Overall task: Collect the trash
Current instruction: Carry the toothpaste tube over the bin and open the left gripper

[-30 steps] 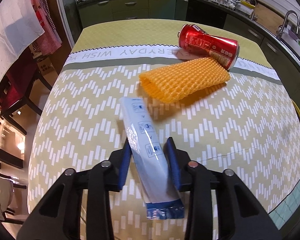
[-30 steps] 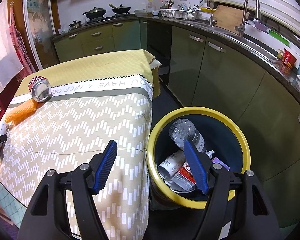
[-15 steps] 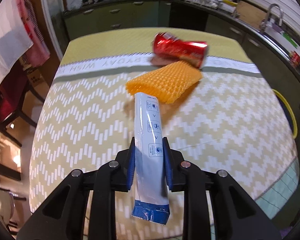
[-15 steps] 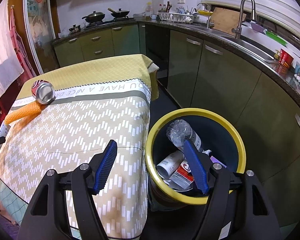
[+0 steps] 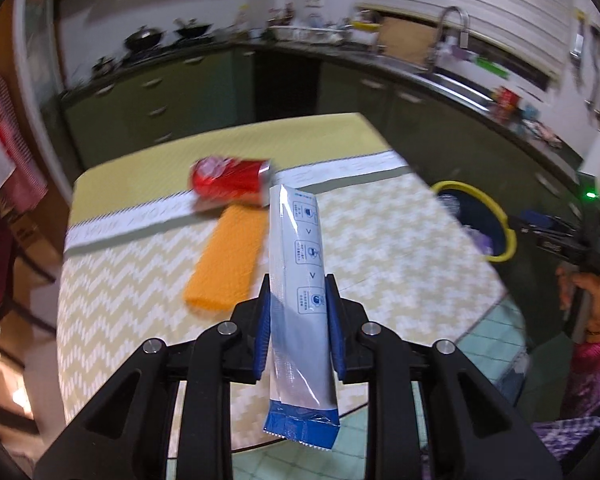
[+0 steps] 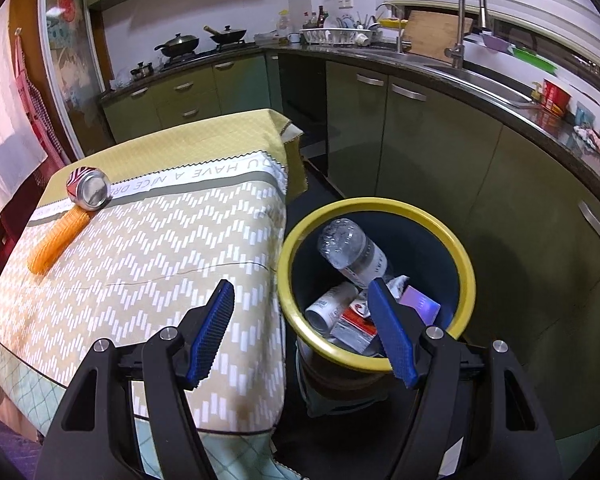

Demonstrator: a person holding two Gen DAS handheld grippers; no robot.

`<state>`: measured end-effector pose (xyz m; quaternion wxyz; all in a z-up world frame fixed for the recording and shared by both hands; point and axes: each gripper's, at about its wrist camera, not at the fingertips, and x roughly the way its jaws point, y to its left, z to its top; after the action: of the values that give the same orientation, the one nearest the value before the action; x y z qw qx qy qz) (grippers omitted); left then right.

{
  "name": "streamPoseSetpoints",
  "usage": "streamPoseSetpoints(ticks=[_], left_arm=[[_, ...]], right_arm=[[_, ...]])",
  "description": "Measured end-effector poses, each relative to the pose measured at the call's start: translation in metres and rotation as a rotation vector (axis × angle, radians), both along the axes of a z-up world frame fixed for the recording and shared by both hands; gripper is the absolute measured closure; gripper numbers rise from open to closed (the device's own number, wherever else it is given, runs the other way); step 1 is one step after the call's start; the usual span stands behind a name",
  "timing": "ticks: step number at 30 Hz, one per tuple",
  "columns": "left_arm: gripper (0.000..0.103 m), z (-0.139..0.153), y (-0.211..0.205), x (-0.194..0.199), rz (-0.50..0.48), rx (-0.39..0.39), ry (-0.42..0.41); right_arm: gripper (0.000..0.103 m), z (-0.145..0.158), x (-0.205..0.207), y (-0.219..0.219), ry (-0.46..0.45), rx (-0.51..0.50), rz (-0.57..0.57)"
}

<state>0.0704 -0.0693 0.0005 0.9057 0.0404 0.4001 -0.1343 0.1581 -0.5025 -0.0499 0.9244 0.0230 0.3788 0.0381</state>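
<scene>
While both cameras looked down across the table, the scene read as follows.
Left gripper (image 5: 298, 320): jaws had just been narrowing, blue pads pressed on either side of a long white packet.
White packet (image 5: 302, 320): held clear above the tablecloth, its blue sealed end hanging toward 6 o'clock below the pads, its white end reaching toward 12 o'clock.
Right gripper (image 6: 304, 330): jaws spread wide, nothing between the pads; it hung over the gap between table edge and bin.
Trash bin (image 6: 466, 264): yellow-rimmed, dark inside, on the floor just beside the table at 3 o'clock of it; a clear plastic bottle (image 6: 352, 252) and other litter lay inside.
Tablecloth (image 6: 160, 264): yellow with white zigzag marks and a lettered white band.
Orange foam net (image 5: 226, 260): lying flat on the cloth, at 11 o'clock from the left gripper.
Red can (image 5: 230, 180): on its side, just beyond the net, blurred in the left view.
Person's hand (image 5: 592, 292): at 3 o'clock in the left view, gripping the right tool's handle.
</scene>
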Motion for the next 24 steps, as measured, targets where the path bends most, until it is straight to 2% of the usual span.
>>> streamPoseSetpoints(ticks=[3, 6, 11, 15, 20, 24], left_arm=[[0.08, 0.005, -0.028, 0.007, -0.101, 0.005, 0.003], [0.08, 0.003, -0.066, 0.02, -0.235, -0.015, 0.041], [0.08, -0.004, -0.152, 0.047, -0.456, -0.007, 0.077], [0.08, -0.013, -0.229, 0.07, -0.591, 0.013, 0.088], [0.079, -0.04, -0.318, 0.098, -0.711, 0.046, 0.132], [0.078, -0.064, -0.369, 0.118, -0.737, 0.076, 0.145]], right_arm=[[0.032, 0.003, -0.008, -0.01, -0.012, 0.006, -0.027], [0.032, 0.007, -0.018, -0.022, -0.024, 0.0, -0.059], [0.032, 0.009, -0.039, -0.047, -0.03, -0.009, -0.122], [0.032, 0.007, -0.055, -0.071, -0.026, 0.006, -0.181], [0.032, -0.004, -0.067, -0.097, -0.002, 0.03, -0.244], [0.032, -0.011, -0.072, -0.111, 0.019, 0.042, -0.275]])
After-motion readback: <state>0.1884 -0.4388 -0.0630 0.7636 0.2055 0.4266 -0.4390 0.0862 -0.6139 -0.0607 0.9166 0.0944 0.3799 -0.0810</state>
